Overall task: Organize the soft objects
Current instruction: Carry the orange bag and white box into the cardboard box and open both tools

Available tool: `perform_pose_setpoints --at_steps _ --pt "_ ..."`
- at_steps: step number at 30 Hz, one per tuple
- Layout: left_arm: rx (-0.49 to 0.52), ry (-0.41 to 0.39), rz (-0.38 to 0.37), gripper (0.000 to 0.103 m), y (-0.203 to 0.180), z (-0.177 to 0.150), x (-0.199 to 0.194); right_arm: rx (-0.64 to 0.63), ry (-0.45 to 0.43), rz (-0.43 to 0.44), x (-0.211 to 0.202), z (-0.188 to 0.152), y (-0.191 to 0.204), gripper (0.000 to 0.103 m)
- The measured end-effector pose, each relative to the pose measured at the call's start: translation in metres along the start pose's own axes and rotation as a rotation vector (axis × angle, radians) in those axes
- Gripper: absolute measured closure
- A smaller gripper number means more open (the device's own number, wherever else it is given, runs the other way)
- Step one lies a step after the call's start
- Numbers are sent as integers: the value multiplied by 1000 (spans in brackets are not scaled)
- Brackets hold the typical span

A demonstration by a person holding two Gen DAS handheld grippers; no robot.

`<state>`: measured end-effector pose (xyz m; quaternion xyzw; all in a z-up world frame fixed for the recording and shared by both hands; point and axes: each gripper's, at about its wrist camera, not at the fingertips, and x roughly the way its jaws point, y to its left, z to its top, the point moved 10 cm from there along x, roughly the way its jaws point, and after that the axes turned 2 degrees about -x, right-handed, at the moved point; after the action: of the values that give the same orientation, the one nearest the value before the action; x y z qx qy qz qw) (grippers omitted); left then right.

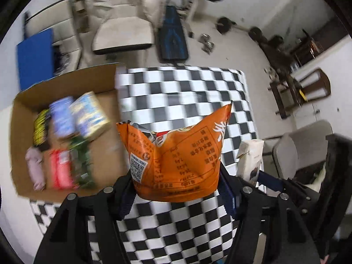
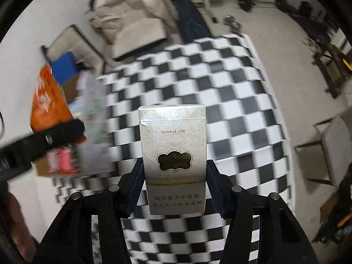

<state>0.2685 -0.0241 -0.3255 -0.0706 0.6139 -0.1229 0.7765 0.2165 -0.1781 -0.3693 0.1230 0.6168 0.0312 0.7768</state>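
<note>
Right now the left gripper has its jaws pinched on the lower part of an orange snack bag, holding it up above the checkered tablecloth near the table's left edge. Beside it at that edge sits an open cardboard box with blurred packets inside: a pink one, a red one, a green one. The right gripper clamps a pale cigarette pack upright between its jaws, over the middle of the cloth.
</note>
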Motion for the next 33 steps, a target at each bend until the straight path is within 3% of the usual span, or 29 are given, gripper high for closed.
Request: perform_pose_setpoints --at_steps 4,10,18,24,30,33 --pt "-76 -35 84 40 73 -6 -24 -86 1 84 -5 3 78 46" --pt "-201 -18 194 40 181 -18 -27 -205 21 85 27 12 174 46" --pt "-223 125 367 40 279 -31 20 -260 118 -32 107 12 216 46" --pt "-165 242 421 40 305 -40 56 -282 162 -100 149 11 226 46" --pt "77 367 587 40 298 -55 96 -310 194 -156 177 8 229 46" --pt "127 428 602 39 291 -68 114 -325 214 -192 189 6 226 46"
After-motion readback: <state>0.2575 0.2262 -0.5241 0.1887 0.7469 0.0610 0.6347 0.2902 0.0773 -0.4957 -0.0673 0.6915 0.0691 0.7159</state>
